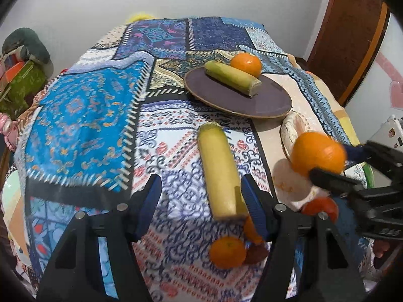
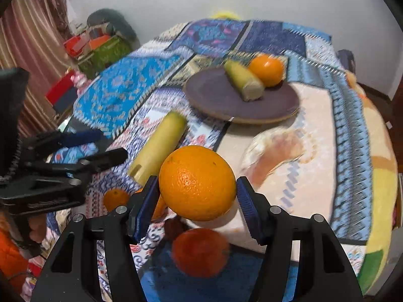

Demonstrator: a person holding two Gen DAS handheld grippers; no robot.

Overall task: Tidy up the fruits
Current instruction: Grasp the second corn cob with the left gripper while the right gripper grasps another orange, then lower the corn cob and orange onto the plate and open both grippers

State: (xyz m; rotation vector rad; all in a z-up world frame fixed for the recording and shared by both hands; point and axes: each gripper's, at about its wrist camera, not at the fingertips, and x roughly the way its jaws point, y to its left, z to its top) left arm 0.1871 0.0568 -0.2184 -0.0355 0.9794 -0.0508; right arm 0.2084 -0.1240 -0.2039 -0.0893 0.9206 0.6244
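My right gripper (image 2: 197,191) is shut on a large orange (image 2: 197,182) and holds it above the cloth; it shows in the left wrist view (image 1: 317,154) too. A dark round plate (image 1: 264,100) holds a yellow-green fruit piece (image 1: 233,76) and an orange (image 1: 246,63). A second yellow-green piece (image 1: 220,173) lies on the cloth just ahead of my left gripper (image 1: 201,196), which is open and empty. A small orange (image 1: 227,252), a red-orange fruit (image 1: 321,206) and a dark brown fruit (image 1: 257,253) lie near the front.
A patterned patchwork cloth (image 1: 85,115) covers the table. A pale shallow dish (image 1: 289,130) sits right of the plate. Boxes and a green basket (image 2: 105,52) stand off the left edge. A wooden door (image 1: 352,37) is at the right.
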